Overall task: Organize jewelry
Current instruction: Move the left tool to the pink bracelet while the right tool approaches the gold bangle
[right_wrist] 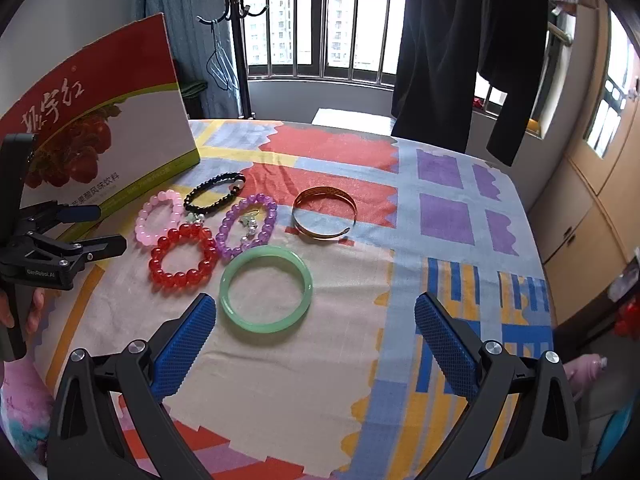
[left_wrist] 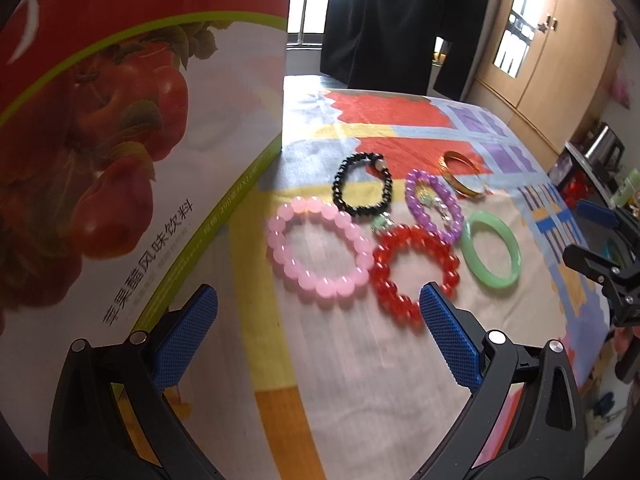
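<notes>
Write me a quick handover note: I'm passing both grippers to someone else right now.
Left gripper: open, empty, above the cloth near the pink and red bracelets.
Right gripper: open, empty, just short of the green jade-like bangle.
Jewelry, all loose on the patterned cloth: pink bead bracelet, red bead bracelet, black bead bracelet, purple bead bracelet with a charm, gold open cuff bangle. Red fruit-print carton stands at the left.
Done: nothing sorted yet.
Left: all six pieces.
</notes>
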A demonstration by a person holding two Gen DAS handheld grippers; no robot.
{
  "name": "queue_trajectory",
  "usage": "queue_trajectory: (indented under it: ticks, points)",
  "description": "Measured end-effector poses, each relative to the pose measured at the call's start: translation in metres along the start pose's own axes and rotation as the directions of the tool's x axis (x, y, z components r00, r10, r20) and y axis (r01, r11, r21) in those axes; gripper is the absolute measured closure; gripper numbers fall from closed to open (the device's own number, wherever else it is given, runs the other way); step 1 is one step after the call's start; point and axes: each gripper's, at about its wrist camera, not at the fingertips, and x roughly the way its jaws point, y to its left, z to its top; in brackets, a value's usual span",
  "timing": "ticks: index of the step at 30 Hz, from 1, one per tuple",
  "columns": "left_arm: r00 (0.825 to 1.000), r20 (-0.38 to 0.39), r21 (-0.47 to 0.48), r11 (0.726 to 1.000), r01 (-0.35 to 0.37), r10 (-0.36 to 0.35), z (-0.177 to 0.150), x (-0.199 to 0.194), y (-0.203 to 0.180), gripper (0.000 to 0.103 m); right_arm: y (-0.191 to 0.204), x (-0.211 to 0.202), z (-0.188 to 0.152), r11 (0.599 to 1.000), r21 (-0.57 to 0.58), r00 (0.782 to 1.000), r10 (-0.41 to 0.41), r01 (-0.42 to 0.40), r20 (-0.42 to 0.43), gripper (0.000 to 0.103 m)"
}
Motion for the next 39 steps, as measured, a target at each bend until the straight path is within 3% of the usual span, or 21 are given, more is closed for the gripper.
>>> queue_trajectory:
  ticks: [6, 14, 21, 23, 25, 30, 34, 39]
  points:
    - [1.000, -0.011, -0.067, 0.998, 0.017, -0.018, 0.009, 0.018, 0.013, 0.007, -0.008, 0.020, 0.016, 1.000, -0.003, 1.000, -0.004, 0.004, -0.014, 0.005]
    - [0.999, -0.033, -0.066, 0.997, -0.031, 0.028, 0.010, 0.034, 0.011, 0.012, -0.014, 0.036, 0.040, 1.000, -0.007, 1.000, -0.020, 0.020, 0.001, 0.005]
    - [0.998, -0.031, -0.099, 0.994, -0.054, 0.051, 0.017, 0.035, 0.017, 0.038, -0.020, 0.052, 0.061, 1.000, 0.003, 0.999, -0.029, 0.029, 0.015, 0.005]
    - [0.997, -0.037, -0.090, 0.994, -0.066, 0.063, 0.018, 0.036, 0.016, 0.039, -0.023, 0.061, 0.066, 0.999, 0.005, 0.999, -0.040, 0.040, 0.003, 0.005]
    - [0.997, -0.037, -0.080, 0.994, -0.068, 0.065, 0.020, 0.036, 0.014, 0.046, -0.027, 0.071, 0.070, 0.999, 0.011, 0.999, -0.044, 0.044, -0.014, 0.005]
    - [0.995, -0.043, -0.043, 0.995, -0.087, 0.085, 0.023, 0.041, 0.007, 0.048, -0.033, 0.093, 0.077, 0.998, 0.008, 0.997, -0.055, 0.055, -0.052, 0.006]
    - [0.994, -0.039, -0.026, 0.995, -0.101, 0.100, 0.024, 0.043, 0.003, 0.048, -0.030, 0.104, 0.079, 0.997, -0.030, 0.995, -0.074, 0.072, -0.067, 0.011]
    - [0.989, -0.028, 0.012, 0.990, -0.143, 0.143, 0.024, 0.047, -0.006, 0.048, -0.031, 0.119, 0.078, 0.996, -0.049, 0.991, -0.080, 0.075, -0.107, 0.028]
